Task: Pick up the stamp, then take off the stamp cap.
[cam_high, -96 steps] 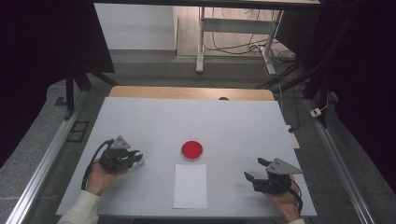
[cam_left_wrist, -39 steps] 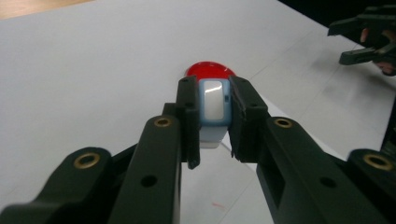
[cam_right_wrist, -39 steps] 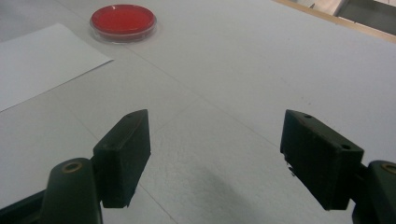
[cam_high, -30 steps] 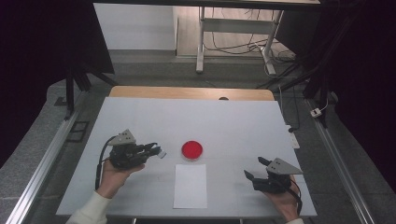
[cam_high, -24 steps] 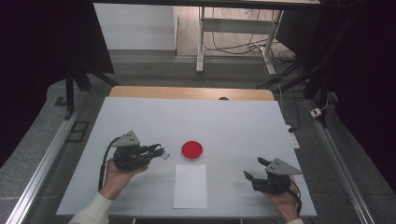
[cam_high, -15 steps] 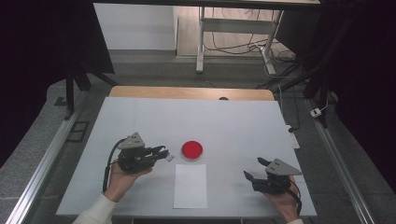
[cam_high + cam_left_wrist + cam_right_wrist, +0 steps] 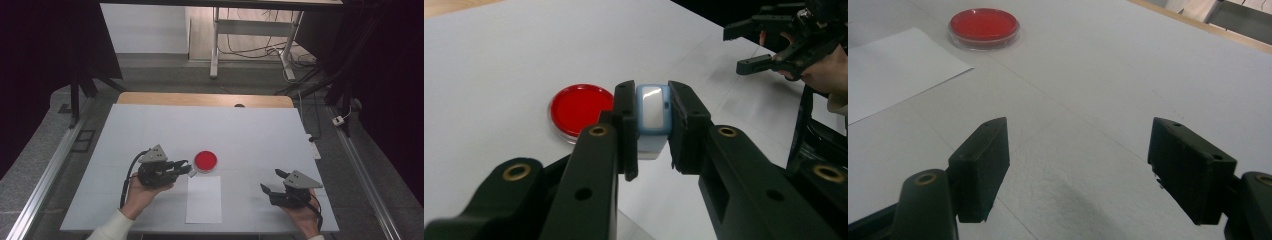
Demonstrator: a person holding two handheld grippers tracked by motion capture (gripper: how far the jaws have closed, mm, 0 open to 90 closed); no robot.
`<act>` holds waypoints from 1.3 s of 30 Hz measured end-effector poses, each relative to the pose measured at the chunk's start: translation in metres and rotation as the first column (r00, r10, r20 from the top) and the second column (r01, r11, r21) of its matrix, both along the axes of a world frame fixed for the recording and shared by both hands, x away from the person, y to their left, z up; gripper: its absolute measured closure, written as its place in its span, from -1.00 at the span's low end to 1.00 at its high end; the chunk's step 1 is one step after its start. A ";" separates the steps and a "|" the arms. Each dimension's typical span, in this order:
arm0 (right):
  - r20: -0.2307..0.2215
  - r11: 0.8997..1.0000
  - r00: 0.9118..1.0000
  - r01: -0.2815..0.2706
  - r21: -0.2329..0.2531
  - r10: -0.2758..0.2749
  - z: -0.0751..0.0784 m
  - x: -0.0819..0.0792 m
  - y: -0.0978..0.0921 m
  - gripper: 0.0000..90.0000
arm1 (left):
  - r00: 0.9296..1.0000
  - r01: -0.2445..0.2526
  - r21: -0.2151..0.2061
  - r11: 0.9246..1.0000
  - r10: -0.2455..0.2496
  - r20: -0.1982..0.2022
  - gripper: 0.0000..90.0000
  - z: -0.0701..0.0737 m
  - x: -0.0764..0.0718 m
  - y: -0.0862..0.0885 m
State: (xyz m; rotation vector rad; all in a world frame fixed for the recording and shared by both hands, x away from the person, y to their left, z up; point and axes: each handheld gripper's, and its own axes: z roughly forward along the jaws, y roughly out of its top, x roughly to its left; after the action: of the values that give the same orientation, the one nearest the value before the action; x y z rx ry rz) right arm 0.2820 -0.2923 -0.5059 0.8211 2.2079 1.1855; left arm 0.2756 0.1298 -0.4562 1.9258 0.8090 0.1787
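My left gripper (image 7: pixel 187 169) (image 7: pixel 652 100) is shut on a small light-blue block with a white face (image 7: pixel 653 114). It holds the block just above the table, right beside a round red dish (image 7: pixel 205 160) (image 7: pixel 578 107). The block's tip (image 7: pixel 192 172) is at the dish's near-left edge; whether they touch is unclear. A white paper sheet (image 7: pixel 204 198) (image 7: pixel 893 65) lies in front of the dish. My right gripper (image 7: pixel 272 181) (image 7: pixel 1078 150) rests open and empty at the front right. It also appears far off in the left gripper view (image 7: pixel 744 50). The red dish (image 7: pixel 984 25) lies ahead of it on the left.
The table is covered with a white mat (image 7: pixel 250 135); a wooden edge (image 7: pixel 200 99) runs along its far side. Metal rails (image 7: pixel 45 180) flank the table, and a small white part (image 7: pixel 313 149) lies at the mat's right edge.
My left gripper has moved right from the table's left side up to the red dish, carrying the block. The right gripper has stayed in place and open.
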 end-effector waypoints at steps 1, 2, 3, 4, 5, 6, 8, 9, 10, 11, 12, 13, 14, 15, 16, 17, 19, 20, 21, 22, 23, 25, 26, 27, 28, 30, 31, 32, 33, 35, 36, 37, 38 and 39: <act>-0.002 1.000 1.000 0.000 -0.002 0.000 0.000 0.000 0.000 -0.46 | 1.000 0.004 0.002 1.000 -0.004 -0.002 0.67 -0.001 0.000 -0.002; 0.000 1.000 1.000 0.004 -0.005 -0.004 0.000 0.000 0.001 -0.46 | 1.000 0.007 0.003 1.000 -0.007 -0.006 0.67 -0.001 0.001 -0.005; 0.001 1.000 1.000 0.003 -0.007 -0.003 0.000 0.000 0.001 -0.46 | 1.000 0.009 0.006 1.000 -0.009 -0.006 0.67 -0.002 0.001 -0.007; 0.000 1.000 1.000 0.003 -0.006 -0.003 0.000 0.000 0.001 -0.46 | 1.000 0.012 0.007 1.000 -0.012 -0.009 0.67 -0.003 0.001 -0.009; 0.000 1.000 1.000 -0.001 -0.003 0.001 0.000 0.000 0.001 -0.46 | 1.000 0.018 0.002 1.000 -0.018 -0.015 0.67 -0.004 0.001 -0.011; -0.002 1.000 1.000 -0.002 -0.003 0.002 0.000 0.000 0.001 -0.46 | 0.999 0.028 -0.006 1.000 -0.028 -0.022 0.67 -0.005 0.001 -0.012; -0.001 1.000 1.000 0.000 0.005 0.000 0.000 0.000 0.000 -0.46 | 0.999 0.036 0.004 0.999 -0.035 -0.020 0.67 -0.006 0.001 -0.017; -0.001 1.000 1.000 0.001 0.010 -0.001 0.000 0.000 0.000 -0.46 | 0.999 0.037 0.009 0.999 -0.036 -0.019 0.67 -0.006 0.002 -0.020; -0.001 1.000 1.000 0.005 0.011 -0.005 0.000 0.000 -0.001 -0.46 | 0.999 0.038 0.012 0.999 -0.038 -0.020 0.67 -0.007 0.003 -0.022; -0.004 1.000 1.000 0.008 0.005 -0.008 0.000 0.000 -0.001 -0.46 | 0.999 0.038 0.014 0.999 -0.038 -0.021 0.67 -0.008 0.005 -0.025; -0.006 1.000 1.000 0.008 0.005 -0.008 0.000 0.000 -0.002 -0.46 | 0.999 0.041 0.018 0.999 -0.040 -0.024 0.67 -0.009 0.006 -0.027; -0.005 1.000 1.000 0.008 0.007 -0.008 0.000 0.000 -0.002 -0.46 | 0.999 0.041 0.021 0.999 -0.040 -0.025 0.67 -0.010 0.007 -0.029; -0.005 1.000 1.000 0.010 0.004 -0.010 0.000 0.000 -0.002 -0.46 | 0.999 0.042 0.020 0.999 -0.042 -0.027 0.67 -0.010 0.008 -0.031; -0.005 1.000 1.000 0.014 0.002 -0.014 0.000 0.000 -0.002 -0.45 | 0.999 0.044 0.020 0.999 -0.043 -0.027 0.67 -0.011 0.009 -0.033; -0.007 1.000 1.000 0.011 0.003 -0.011 -0.001 0.000 -0.002 -0.45 | 0.999 0.044 0.020 0.999 -0.044 -0.027 0.67 -0.012 0.010 -0.034; -0.007 1.000 1.000 0.011 0.001 -0.011 -0.001 0.000 -0.002 -0.45 | 0.999 0.045 0.018 0.999 -0.044 -0.026 0.67 -0.012 0.010 -0.035; -0.008 1.000 1.000 0.012 0.002 -0.012 -0.001 0.000 -0.002 -0.45 | 0.999 0.044 0.014 0.999 -0.043 -0.025 0.67 -0.013 0.011 -0.038; -0.005 1.000 1.000 0.010 -0.001 -0.010 -0.001 0.001 -0.002 -0.45 | 0.999 0.044 0.013 0.999 -0.044 -0.024 0.67 -0.013 0.011 -0.039; -0.007 1.000 1.000 0.010 0.002 -0.010 -0.001 0.001 -0.002 -0.45 | 0.999 0.045 0.015 0.999 -0.044 -0.023 0.67 -0.013 0.011 -0.040; -0.007 1.000 1.000 0.010 0.004 -0.010 -0.001 0.000 -0.002 -0.45 | 0.999 0.046 0.017 0.999 -0.046 -0.022 0.67 -0.014 0.011 -0.040; -0.006 1.000 1.000 0.009 0.003 -0.009 -0.001 0.000 -0.002 -0.45 | 0.999 0.046 0.019 0.999 -0.045 -0.020 0.67 -0.014 0.010 -0.041; -0.002 1.000 1.000 0.011 0.002 -0.011 0.000 0.000 -0.002 -0.45 | 0.999 0.044 0.018 0.999 -0.043 -0.017 0.67 -0.014 0.010 -0.041; -0.004 1.000 1.000 0.011 0.001 -0.011 0.000 0.000 -0.002 -0.45 | 0.999 0.041 0.016 0.999 -0.040 -0.015 0.67 -0.014 0.010 -0.041; -0.001 1.000 1.000 0.013 0.002 -0.013 0.000 0.000 -0.002 -0.45 | 0.999 0.038 0.014 0.999 -0.038 -0.014 0.67 -0.014 0.009 -0.042; 0.001 1.000 1.000 0.015 -0.001 -0.015 0.000 0.000 -0.002 -0.45 | 0.999 0.038 0.013 0.999 -0.038 -0.012 0.67 -0.013 0.009 -0.042; 0.004 1.000 1.000 0.017 -0.005 -0.017 -0.001 -0.001 -0.001 -0.45 | 0.999 0.038 0.012 0.999 -0.038 -0.010 0.67 -0.013 0.009 -0.041; 0.005 1.000 1.000 0.017 -0.005 -0.017 0.000 -0.001 -0.001 -0.45 | 0.999 0.038 0.012 0.999 -0.038 -0.010 0.67 -0.013 0.009 -0.041; 0.008 1.000 1.000 0.017 -0.006 -0.017 0.000 -0.001 -0.001 -0.45 | 0.999 0.037 0.013 0.999 -0.036 -0.010 0.67 -0.013 0.009 -0.041; 0.010 1.000 1.000 0.014 -0.004 -0.014 -0.001 -0.001 -0.001 -0.45 | 0.999 0.036 0.011 0.999 -0.035 -0.011 0.67 -0.013 0.010 -0.041; 0.010 1.000 1.000 0.011 -0.001 -0.011 0.000 -0.001 0.000 -0.44 | 0.999 0.035 0.011 0.999 -0.035 -0.011 0.67 -0.013 0.010 -0.041; 0.011 1.000 1.000 0.011 -0.005 -0.011 0.000 -0.001 0.000 -0.44 | 0.999 0.035 0.010 0.999 -0.035 -0.011 0.67 -0.013 0.010 -0.041; 0.013 1.000 1.000 0.012 -0.006 -0.012 0.000 -0.002 0.000 -0.44 | 0.999 0.037 0.010 0.999 -0.037 -0.011 0.67 -0.013 0.010 -0.041; 0.017 1.000 1.000 0.009 0.001 -0.009 0.000 -0.002 0.001 -0.44 | 0.999 0.037 0.010 0.999 -0.037 -0.010 0.67 -0.014 0.011 -0.041; 0.014 1.000 1.000 0.010 -0.005 -0.010 0.000 -0.002 0.002 -0.44 | 0.999 0.037 0.010 0.999 -0.037 -0.010 0.67 -0.014 0.011 -0.041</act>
State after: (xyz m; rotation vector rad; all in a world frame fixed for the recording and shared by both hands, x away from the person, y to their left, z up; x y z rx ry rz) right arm 0.2799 -0.2902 -0.5057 0.8179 2.1923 1.1768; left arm 0.2864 0.0887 -0.4698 1.9515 0.7799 0.1509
